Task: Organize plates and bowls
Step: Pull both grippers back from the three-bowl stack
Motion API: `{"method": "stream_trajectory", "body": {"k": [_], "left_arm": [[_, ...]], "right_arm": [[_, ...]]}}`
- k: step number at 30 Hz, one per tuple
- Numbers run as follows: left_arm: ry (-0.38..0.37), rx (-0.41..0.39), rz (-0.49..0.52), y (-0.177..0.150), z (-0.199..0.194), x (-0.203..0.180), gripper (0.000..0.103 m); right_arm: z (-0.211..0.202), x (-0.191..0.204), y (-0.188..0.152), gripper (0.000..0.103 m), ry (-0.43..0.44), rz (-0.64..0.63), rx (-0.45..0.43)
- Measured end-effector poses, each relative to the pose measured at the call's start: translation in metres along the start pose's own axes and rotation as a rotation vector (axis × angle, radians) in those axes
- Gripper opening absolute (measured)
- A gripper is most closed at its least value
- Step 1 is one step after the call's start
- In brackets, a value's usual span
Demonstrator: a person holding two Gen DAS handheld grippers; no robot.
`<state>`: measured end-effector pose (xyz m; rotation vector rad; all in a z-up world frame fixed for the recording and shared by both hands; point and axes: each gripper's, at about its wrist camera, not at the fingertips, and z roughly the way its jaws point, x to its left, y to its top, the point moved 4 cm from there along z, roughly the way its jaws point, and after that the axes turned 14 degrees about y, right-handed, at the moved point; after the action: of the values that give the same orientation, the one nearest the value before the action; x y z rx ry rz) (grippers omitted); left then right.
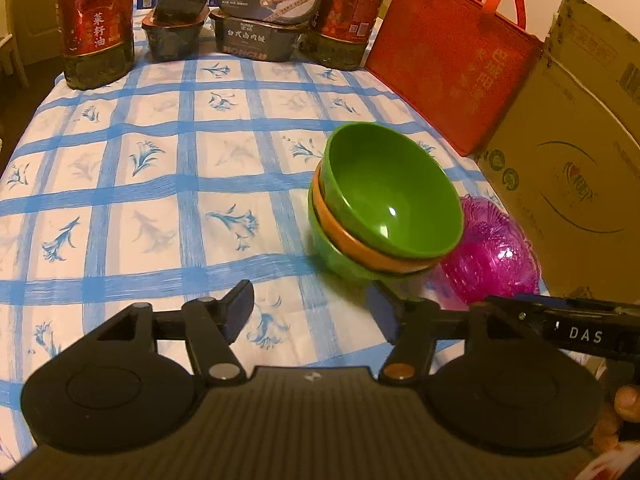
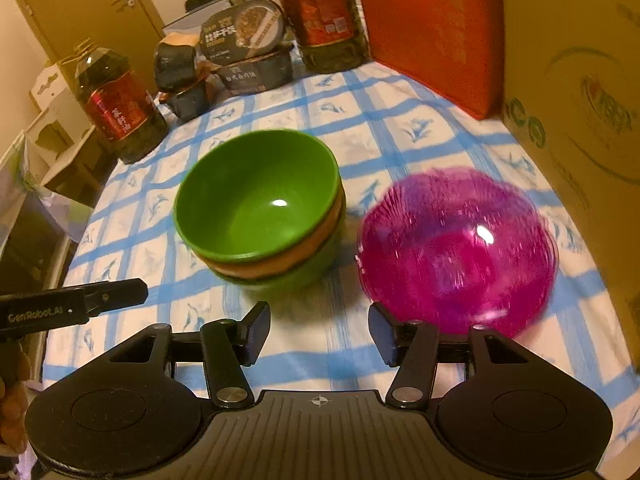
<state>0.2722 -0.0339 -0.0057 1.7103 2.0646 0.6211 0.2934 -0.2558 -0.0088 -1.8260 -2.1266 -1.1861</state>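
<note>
A stack of three bowls, green on orange on green (image 1: 384, 200), stands on the blue-checked tablecloth (image 1: 160, 184); it also shows in the right wrist view (image 2: 260, 208). A clear magenta bowl (image 2: 456, 248) sits just right of the stack, also seen in the left wrist view (image 1: 492, 252). My left gripper (image 1: 316, 312) is open and empty, just in front of the stack. My right gripper (image 2: 318, 330) is open and empty, in front of the gap between stack and magenta bowl, its right finger close to the magenta bowl's rim.
Two oil bottles (image 1: 96, 24) (image 1: 348, 12) and stacked dark food boxes (image 1: 260, 12) line the table's far edge. A red tote bag (image 1: 452, 68) and a cardboard box (image 1: 580, 168) stand along the right side. A door (image 2: 80, 0) is beyond the table.
</note>
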Motion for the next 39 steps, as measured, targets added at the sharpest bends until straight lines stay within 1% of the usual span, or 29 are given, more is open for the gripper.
{"method": "stream_trajectory", "body": {"k": [7, 13, 18, 22, 27, 39], "left_arm": [[0.000, 0.007, 0.004, -0.013, -0.004, 0.001, 0.061], [-0.007, 0.005, 0.009, -0.019, -0.007, 0.000, 0.065], [-0.021, 0.013, 0.014, -0.027, -0.009, -0.001, 0.067], [-0.030, 0.019, 0.013, -0.033, -0.009, 0.001, 0.069], [-0.032, 0.023, 0.009, -0.038, -0.009, 0.005, 0.070], [-0.024, 0.029, -0.002, -0.037, -0.006, 0.013, 0.070]], "right_arm": [[-0.005, -0.003, -0.015, 0.056, -0.002, 0.049, -0.008], [-0.009, -0.006, -0.022, 0.056, -0.004, 0.076, -0.015], [-0.012, -0.007, -0.028, 0.056, -0.022, 0.097, -0.019], [-0.014, -0.003, -0.034, 0.056, -0.059, 0.081, -0.022], [-0.014, -0.001, -0.042, 0.057, -0.110, 0.064, -0.019], [-0.011, 0.002, -0.047, 0.057, -0.138, 0.038, -0.009]]}}
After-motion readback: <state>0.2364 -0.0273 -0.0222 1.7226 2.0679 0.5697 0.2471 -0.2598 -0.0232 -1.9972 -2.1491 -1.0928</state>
